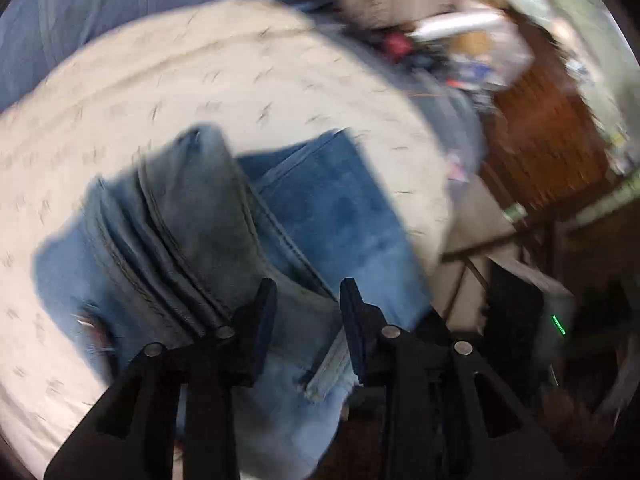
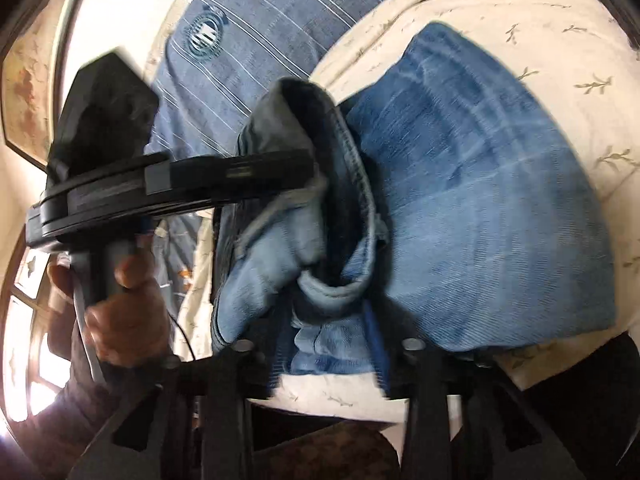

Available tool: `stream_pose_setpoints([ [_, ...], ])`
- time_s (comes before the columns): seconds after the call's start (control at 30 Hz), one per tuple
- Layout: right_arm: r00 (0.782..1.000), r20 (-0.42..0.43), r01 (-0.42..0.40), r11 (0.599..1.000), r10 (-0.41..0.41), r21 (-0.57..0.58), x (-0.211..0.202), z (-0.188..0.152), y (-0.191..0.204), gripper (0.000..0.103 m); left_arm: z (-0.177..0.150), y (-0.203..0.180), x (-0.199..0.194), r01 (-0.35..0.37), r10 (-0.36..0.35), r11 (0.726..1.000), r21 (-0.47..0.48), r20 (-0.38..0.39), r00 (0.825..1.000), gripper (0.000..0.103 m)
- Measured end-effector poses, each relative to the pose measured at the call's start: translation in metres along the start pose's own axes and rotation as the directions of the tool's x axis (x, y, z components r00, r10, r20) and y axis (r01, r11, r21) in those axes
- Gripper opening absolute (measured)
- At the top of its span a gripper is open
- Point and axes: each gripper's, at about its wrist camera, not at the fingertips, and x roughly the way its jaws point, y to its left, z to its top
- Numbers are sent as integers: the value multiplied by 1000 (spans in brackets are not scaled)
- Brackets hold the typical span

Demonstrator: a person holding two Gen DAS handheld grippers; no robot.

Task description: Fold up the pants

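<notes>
- Close in, my left gripper (image 1: 308,300) has its jaws a narrow way apart, with denim lying in the gap; the blur keeps me from telling whether the pads press on it.
- Just beyond, my right gripper (image 2: 324,350) has its jaws standing wide, and a bunched fold of cloth lies between them with neither pad pinching it.
- Spread under both of us, the jeans (image 2: 480,200) lie folded in a thick heap on the cream bedcover (image 1: 240,76), one rolled edge sticking up.
- To the left in the right wrist view, a hand (image 2: 124,312) grips my left gripper's handle, its black body reaching over the heap.
- Farther back, a blue striped pillow (image 2: 272,28) lies against the bedcover.
- Farthest, in the left wrist view, a brown wooden cabinet (image 1: 548,140) stands beside the bed.
</notes>
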Motion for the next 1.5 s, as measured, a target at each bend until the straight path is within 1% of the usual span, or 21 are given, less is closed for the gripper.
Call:
stream_pose_setpoints([
  [0.03, 999, 17, -39, 999, 39, 8, -6, -1, -2, 71, 1, 0, -15, -17, 16, 999, 41, 31, 999, 45],
  [0.07, 998, 33, -63, 998, 62, 9, -11, -1, -3, 77, 2, 3, -32, -52, 46, 995, 86, 73, 996, 69],
  [0.1, 996, 42, -82, 997, 82, 5, -12, -2, -3, 84, 4, 7, -46, -88, 74, 989, 122, 110, 991, 81],
  [0.13, 995, 41, -96, 995, 96, 1, -12, -1, -2, 86, 7, 14, -56, -116, 96, 982, 148, 137, 986, 88],
  [0.17, 994, 33, -106, 994, 106, -3, -10, 0, -2, 87, 10, 21, -61, -126, 104, 980, 155, 145, 984, 88],
  [0.27, 996, 2, -91, 996, 91, 12, 1, 3, -3, 89, 25, 53, -55, -94, 83, 989, 117, 98, 992, 88],
  [0.43, 998, -15, -57, 998, 56, -27, 14, 5, 13, 94, 20, 78, 3, -72, 75, 994, 83, -31, 997, 87],
  [0.47, 999, -18, -36, 998, 35, -43, 16, 7, 18, 92, 15, 78, 11, -87, 90, 992, 90, -25, 996, 85],
  [0.5, 1000, -9, -9, 998, 8, -70, 16, 8, 24, 73, 10, 73, 10, -106, 106, 989, 103, 7, 994, 82],
  [0.53, 1000, -8, 0, 996, -1, -84, 14, 8, 26, 41, 8, 69, 7, -114, 111, 987, 110, 29, 993, 72],
  [0.57, 1000, -12, 3, 996, -4, -91, 9, 9, 30, 34, 8, 66, 0, -123, 118, 986, 109, 50, 992, 58],
  [0.63, 999, 39, -10, 994, 15, -111, -10, 11, 39, 33, 12, 55, -23, -87, 77, 990, 115, 89, 993, 51],
  [0.7, 995, 98, -5, 991, 18, -133, -34, 10, 43, 32, 18, 36, -43, -60, 38, 987, 148, 149, 988, 49],
  [0.77, 992, 128, 33, 991, -17, -129, -46, 11, 35, 32, 24, 18, -45, -53, 21, 983, 178, 175, 984, 50],
  [0.87, 994, 68, 91, 996, -91, 7, -27, 10, -10, 33, 30, -3, 1, -156, 126, 966, 204, 154, 980, 51],
  [0.9, 994, 48, 99, 994, -101, 40, -19, 6, -21, 35, 33, -4, 26, -225, 204, 957, 184, 129, 971, 51],
  [0.93, 995, 48, 84, 995, -87, 59, -16, 3, -26, 36, 33, -5, 44, -300, 281, 939, 171, 126, 951, 54],
  [0.97, 996, 60, 62, 996, -66, 68, -18, 1, -28, 37, 33, -4, 59, -362, 344, 919, 157, 130, 930, 63],
  [1.07, 997, 58, 50, 997, -53, 54, -20, 3, -26, 41, 30, -7, 60, -386, 365, 915, 119, 166, 916, 70],
  [1.27, 997, 60, 42, 998, -45, 54, -20, 3, -26, 48, 23, -13, 54, -465, 444, 879, 108, 170, 880, 82],
  [1.5, 995, 63, 73, 997, -74, 19, -21, 8, -14, 68, 16, -17, 41, -502, 481, 859, 98, 179, 858, 82],
])
